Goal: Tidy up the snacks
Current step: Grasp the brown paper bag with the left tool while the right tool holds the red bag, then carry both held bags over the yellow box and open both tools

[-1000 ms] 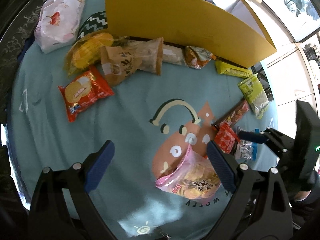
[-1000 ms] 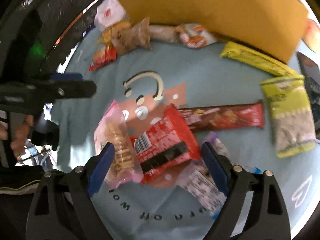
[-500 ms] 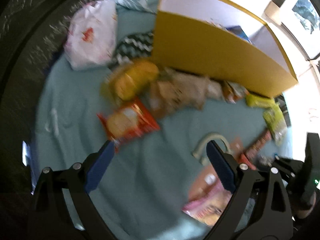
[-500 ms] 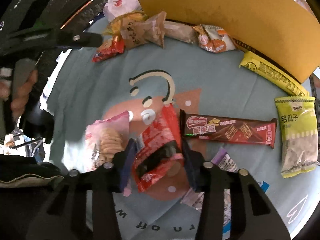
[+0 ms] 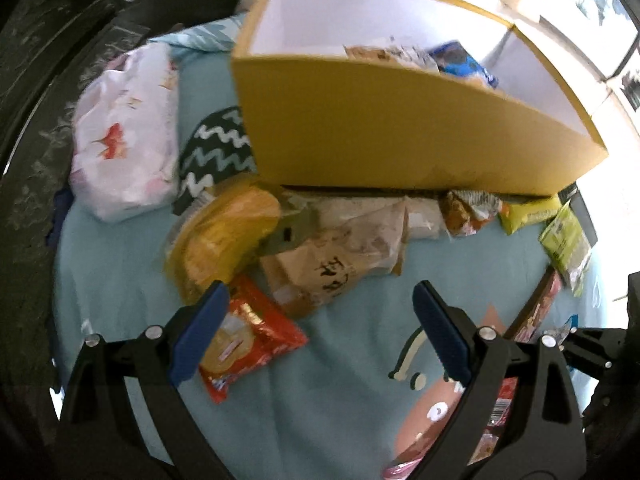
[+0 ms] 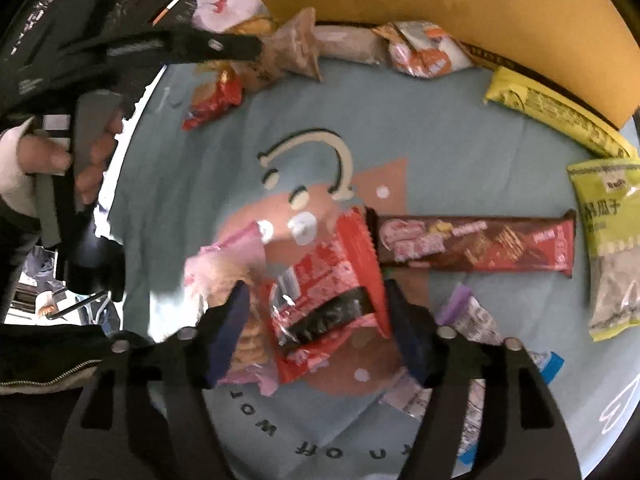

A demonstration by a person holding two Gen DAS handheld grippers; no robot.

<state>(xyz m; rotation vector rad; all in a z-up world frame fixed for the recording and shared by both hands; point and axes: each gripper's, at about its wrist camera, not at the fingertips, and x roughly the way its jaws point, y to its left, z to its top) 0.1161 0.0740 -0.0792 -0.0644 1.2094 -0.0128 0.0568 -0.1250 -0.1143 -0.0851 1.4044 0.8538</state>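
The right gripper (image 6: 316, 320), jaws just reopened around the crinkly red foil snack packet (image 6: 324, 284), may fumble it; left gripper (image 5: 316, 332) gapes empty.

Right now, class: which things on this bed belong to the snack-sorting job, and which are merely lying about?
Job:
- yellow box
- red packet between the right tongs, which have just been opening
- brown wafer bar
- green seed bag
- orange cracker pack

Lying about:
- white floral bag
- teal bedsheet
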